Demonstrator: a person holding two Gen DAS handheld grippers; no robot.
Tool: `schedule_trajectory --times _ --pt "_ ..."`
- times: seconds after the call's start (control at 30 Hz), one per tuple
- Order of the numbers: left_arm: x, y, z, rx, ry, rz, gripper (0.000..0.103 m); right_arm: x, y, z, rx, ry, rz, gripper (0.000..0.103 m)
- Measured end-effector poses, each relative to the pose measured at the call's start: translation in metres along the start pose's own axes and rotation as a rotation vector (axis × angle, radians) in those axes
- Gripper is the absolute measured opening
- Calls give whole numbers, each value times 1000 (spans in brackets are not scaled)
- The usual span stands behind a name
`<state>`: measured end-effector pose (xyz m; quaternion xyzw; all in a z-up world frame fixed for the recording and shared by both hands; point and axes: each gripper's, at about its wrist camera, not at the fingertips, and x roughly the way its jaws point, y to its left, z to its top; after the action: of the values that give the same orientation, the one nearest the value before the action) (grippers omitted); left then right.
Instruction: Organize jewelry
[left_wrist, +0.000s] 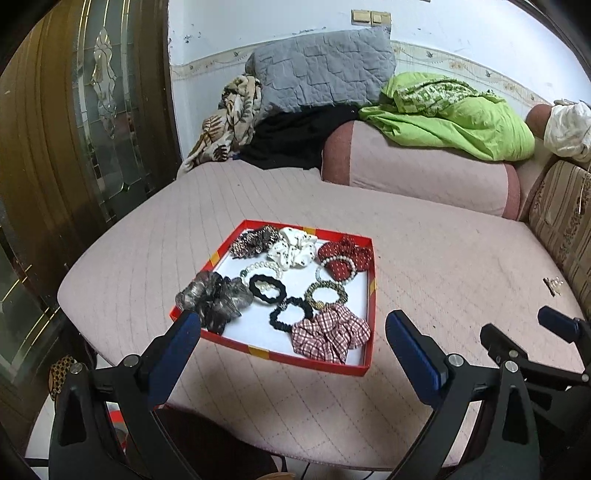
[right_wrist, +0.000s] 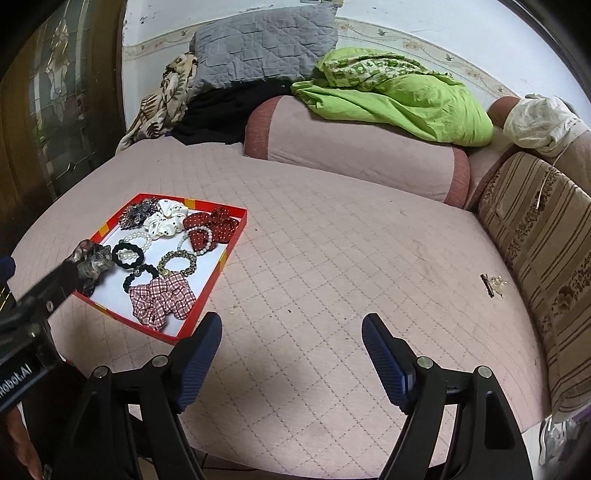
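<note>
One stray hair clip (right_wrist: 493, 284) lies by bed's right edge (right_wrist: 480, 332), well apart from red tray (right_wrist: 225, 254); right gripper (right_wrist: 291, 347) nearer, jaws apart, empty; left gripper (left_wrist: 293, 339) likewise apart, over tray

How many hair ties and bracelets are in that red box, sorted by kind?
In the red box:
Fabric scrunchies: 5
Thin black hair ties: 2
Pearl bracelets: 2
Gold beaded bracelet: 1
Total: 10
</note>
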<state>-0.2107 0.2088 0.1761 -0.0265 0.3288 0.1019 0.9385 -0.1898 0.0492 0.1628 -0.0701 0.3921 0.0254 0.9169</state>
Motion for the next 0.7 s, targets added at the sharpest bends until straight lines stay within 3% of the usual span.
schedule_trajectory --times 0.7 --pt "18 -7 -17 23 76 -29 100 13 4 -3 -5 35 0 84"
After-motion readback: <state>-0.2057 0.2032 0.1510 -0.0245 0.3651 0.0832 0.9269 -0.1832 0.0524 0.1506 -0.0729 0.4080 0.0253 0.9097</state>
